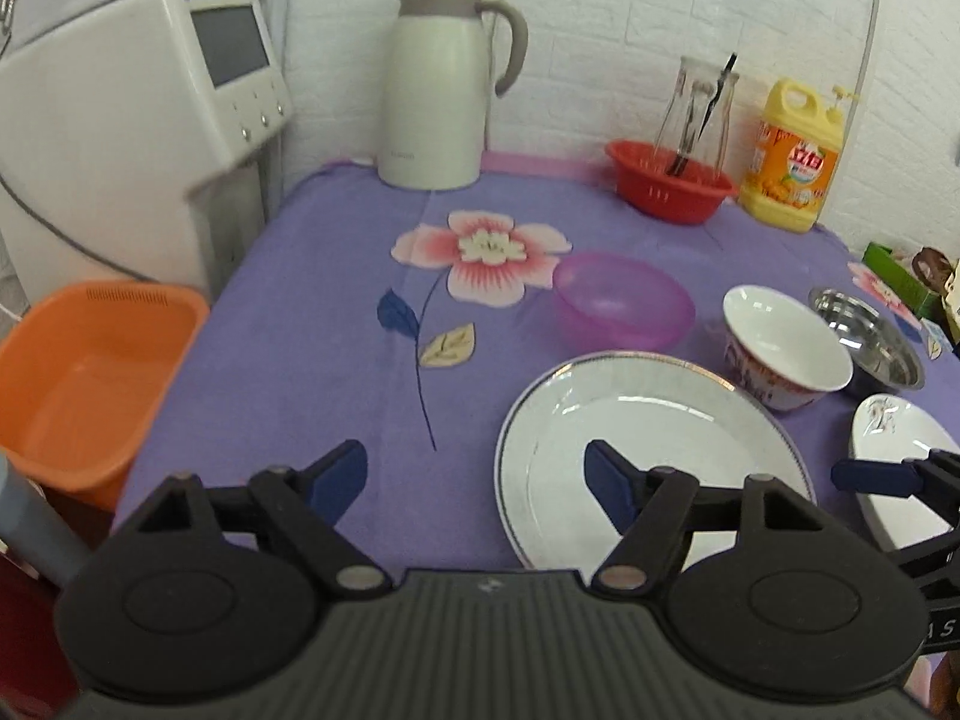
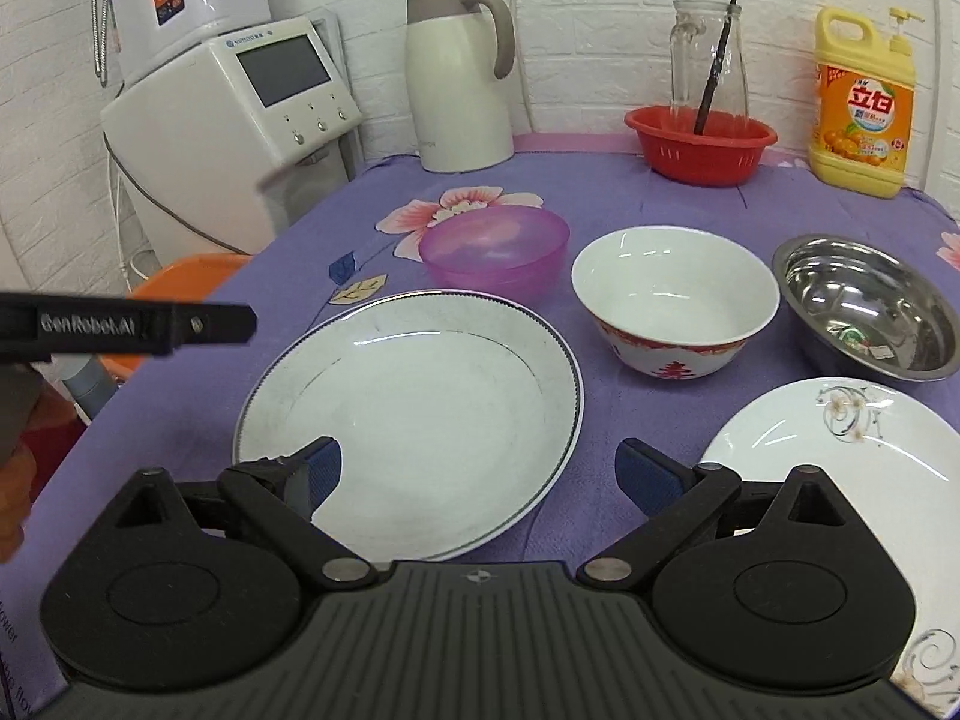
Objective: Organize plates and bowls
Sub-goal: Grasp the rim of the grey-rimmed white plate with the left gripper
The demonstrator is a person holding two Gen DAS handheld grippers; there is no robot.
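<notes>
A large white plate (image 2: pixel 414 408) with a dark rim lies at the table's front; it also shows in the left wrist view (image 1: pixel 648 438). Behind it stand a purple plastic bowl (image 2: pixel 495 249), a white bowl with red pattern (image 2: pixel 675 300) and a steel bowl (image 2: pixel 870 306). A second white plate with a floral mark (image 2: pixel 840 468) lies at the front right. My left gripper (image 1: pixel 477 477) is open and empty over the table's front edge, left of the large plate. My right gripper (image 2: pixel 477 468) is open and empty above the large plate's near rim.
An orange basin (image 1: pixel 84 384) sits left of the table, below its edge. At the back stand a white thermos jug (image 2: pixel 459 78), a red basket (image 2: pixel 699 141) holding a glass jar, and a yellow detergent bottle (image 2: pixel 861 102). A white appliance (image 2: pixel 240 120) stands at the left.
</notes>
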